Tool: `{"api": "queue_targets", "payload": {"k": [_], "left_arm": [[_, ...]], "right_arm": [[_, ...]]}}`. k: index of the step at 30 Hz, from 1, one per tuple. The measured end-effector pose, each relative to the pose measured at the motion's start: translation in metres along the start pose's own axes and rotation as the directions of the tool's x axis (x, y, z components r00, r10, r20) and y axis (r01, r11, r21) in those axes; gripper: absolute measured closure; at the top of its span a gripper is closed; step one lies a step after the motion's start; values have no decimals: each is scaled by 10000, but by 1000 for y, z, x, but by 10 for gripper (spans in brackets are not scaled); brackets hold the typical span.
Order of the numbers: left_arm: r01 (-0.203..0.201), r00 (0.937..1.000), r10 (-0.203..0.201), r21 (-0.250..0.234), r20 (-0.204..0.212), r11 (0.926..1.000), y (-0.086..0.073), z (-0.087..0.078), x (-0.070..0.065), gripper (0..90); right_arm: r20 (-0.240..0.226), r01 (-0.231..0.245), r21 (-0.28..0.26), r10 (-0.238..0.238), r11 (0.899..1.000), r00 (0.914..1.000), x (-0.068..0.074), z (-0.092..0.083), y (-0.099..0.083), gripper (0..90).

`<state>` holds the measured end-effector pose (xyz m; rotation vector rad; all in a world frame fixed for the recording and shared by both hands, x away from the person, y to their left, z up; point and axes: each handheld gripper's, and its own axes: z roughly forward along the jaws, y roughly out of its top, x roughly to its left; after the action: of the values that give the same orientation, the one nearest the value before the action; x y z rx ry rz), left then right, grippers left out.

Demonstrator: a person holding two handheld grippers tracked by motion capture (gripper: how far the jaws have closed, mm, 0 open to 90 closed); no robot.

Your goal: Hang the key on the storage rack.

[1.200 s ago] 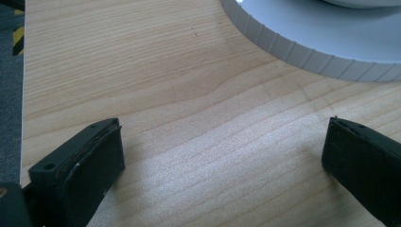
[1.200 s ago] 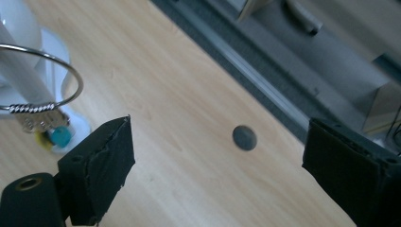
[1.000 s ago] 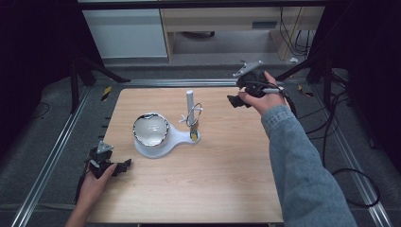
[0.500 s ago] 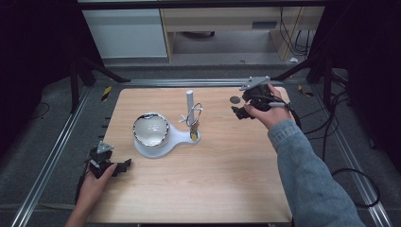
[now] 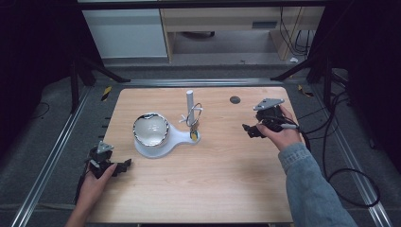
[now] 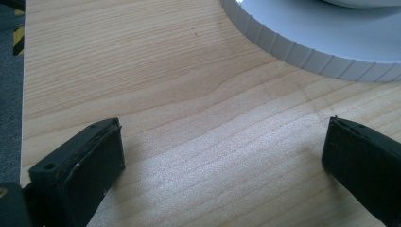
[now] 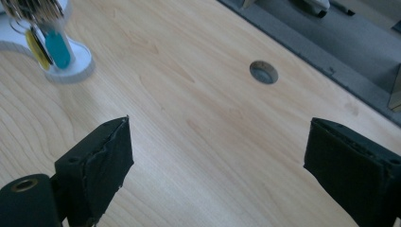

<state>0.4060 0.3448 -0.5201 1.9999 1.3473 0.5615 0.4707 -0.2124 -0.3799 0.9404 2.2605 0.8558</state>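
A white stand (image 5: 175, 139) sits mid-table and holds a shiny bowl (image 5: 151, 129) on its round end. Its upright white post (image 5: 190, 99) carries a bunch of key rings (image 5: 193, 118). In the right gripper view blue and yellow key tags (image 7: 54, 47) hang over the stand's small end (image 7: 75, 66). My left gripper (image 5: 115, 166) rests open at the table's near left corner, its fingers (image 6: 94, 156) apart over bare wood, with the stand's ribbed rim (image 6: 302, 45) ahead. My right gripper (image 5: 251, 130) hovers open to the right of the stand, nothing between its fingers (image 7: 101, 156).
A dark round hole (image 5: 235, 99) is set in the wooden tabletop (image 5: 213, 179) near the back right, seen also as the hole (image 7: 263, 72) ahead of the right jaws. Metal rails and cables border the table. White cabinets stand behind.
My right gripper has moved from the table's far right edge toward the near side, past the hole. The left gripper has stayed still.
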Motion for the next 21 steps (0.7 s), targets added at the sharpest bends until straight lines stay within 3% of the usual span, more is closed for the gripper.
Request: {"api": "queue_targets", "payload": {"k": [9,15,21], "left_arm": [[-2,10000,2,-1,-6,10000,0,0,0,0],[0,10000,0,-2,-5,10000,0,0,0,0],[3,10000,-3,-1,-5,10000,0,0,0,0]], "right_arm": [[-153,-333,319,338,9989,9993,9,15,-39,87],[-530,-590,732,630,9956,9966,16,24,-73,88],[-245,-1384,599,1400,9886,9898,9,28,-101,99]]}}
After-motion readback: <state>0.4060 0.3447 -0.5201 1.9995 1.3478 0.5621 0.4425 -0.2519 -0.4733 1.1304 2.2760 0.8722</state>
